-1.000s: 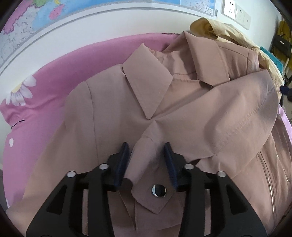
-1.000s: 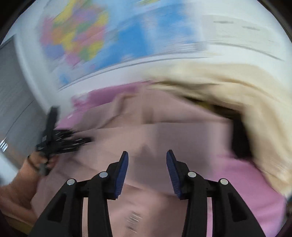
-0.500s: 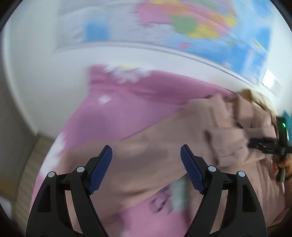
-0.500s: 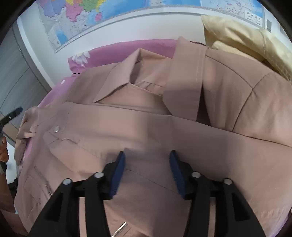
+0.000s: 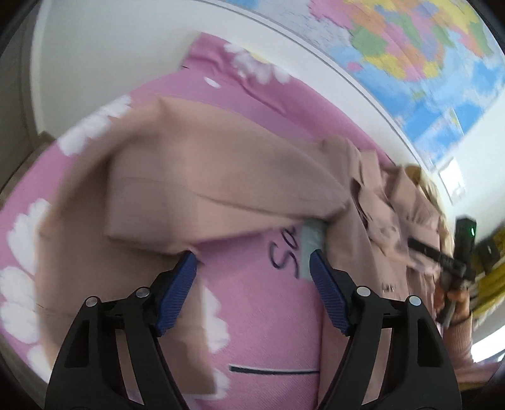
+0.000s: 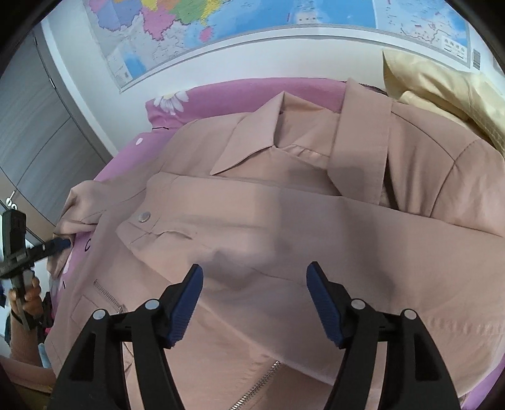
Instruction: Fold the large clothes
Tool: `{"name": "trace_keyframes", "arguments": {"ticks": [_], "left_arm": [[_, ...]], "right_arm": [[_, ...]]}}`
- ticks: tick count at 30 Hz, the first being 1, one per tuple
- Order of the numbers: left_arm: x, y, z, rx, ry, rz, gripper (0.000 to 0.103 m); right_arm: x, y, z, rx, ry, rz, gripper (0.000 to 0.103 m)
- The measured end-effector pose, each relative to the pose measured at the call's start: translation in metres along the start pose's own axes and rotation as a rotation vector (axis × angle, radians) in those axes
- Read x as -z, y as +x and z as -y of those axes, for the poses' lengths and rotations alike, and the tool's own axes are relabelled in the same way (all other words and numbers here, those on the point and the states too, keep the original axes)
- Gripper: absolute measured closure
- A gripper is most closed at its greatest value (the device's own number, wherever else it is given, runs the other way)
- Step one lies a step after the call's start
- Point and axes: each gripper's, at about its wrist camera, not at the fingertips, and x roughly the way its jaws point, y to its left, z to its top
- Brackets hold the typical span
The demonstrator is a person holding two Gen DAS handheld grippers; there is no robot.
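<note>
A dusty-pink jacket lies face up on a pink flowered bedsheet, collar toward the wall, one sleeve folded across its chest with a snap cuff. My right gripper is open and empty just above the folded sleeve. My left gripper is open and empty over bare sheet, below the jacket's other sleeve, which lies out to the side. In the right wrist view the left gripper shows at the jacket's left edge.
A cream-yellow garment is heaped at the bed's far right corner. A wall map hangs above the bed. Grey cabinet doors stand at the left. The right hand's tool shows at the left view's right edge.
My left gripper let go of the snap cuff, opened wide and swung left to the spread sleeve. My right gripper opened wider over the folded sleeve.
</note>
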Motion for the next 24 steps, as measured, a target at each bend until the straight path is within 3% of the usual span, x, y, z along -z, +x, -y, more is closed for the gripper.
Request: {"name": "trace_keyframes", "arguments": {"ticks": [3, 5, 7, 8, 9, 10, 12, 15, 19, 24], "left_arm": [[-0.016, -0.004, -0.015, -0.023, -0.035, 0.025, 0.029], [-0.03, 0.002, -0.03, -0.018, -0.124, 0.033, 0.03], [-0.039, 0.011, -0.042, -0.022, -0.195, 0.04, 0.041], [-0.043, 0.014, -0.046, -0.033, -0.213, 0.041, 0.061], [-0.048, 0.019, -0.049, -0.042, -0.229, 0.046, 0.091], [-0.051, 0.022, -0.05, -0.051, -0.237, 0.048, 0.1], [-0.059, 0.018, -0.043, -0.083, -0.235, 0.106, 0.1], [-0.067, -0.011, 0.003, -0.1, -0.062, 0.232, 0.1], [-0.072, -0.045, 0.102, -0.097, 0.314, 0.328, 0.099], [-0.059, -0.032, 0.204, 0.04, 0.619, 0.264, 0.096]], "right_arm": [[0.004, -0.007, -0.004, -0.01, -0.01, 0.008, 0.036], [0.004, -0.01, -0.005, -0.016, -0.012, 0.016, 0.034], [0.004, -0.012, -0.006, -0.017, -0.006, 0.02, 0.034], [0.004, -0.013, -0.006, -0.018, -0.004, 0.021, 0.034], [0.005, -0.015, -0.006, -0.021, -0.002, 0.025, 0.034], [0.005, -0.016, -0.007, -0.023, -0.003, 0.029, 0.034], [0.007, -0.021, -0.009, -0.022, -0.007, 0.037, 0.034], [0.011, -0.031, -0.009, -0.018, -0.012, 0.053, 0.034], [0.016, -0.045, 0.0, -0.011, 0.012, 0.08, 0.034], [0.025, -0.057, 0.016, -0.034, 0.08, 0.11, 0.034]]}}
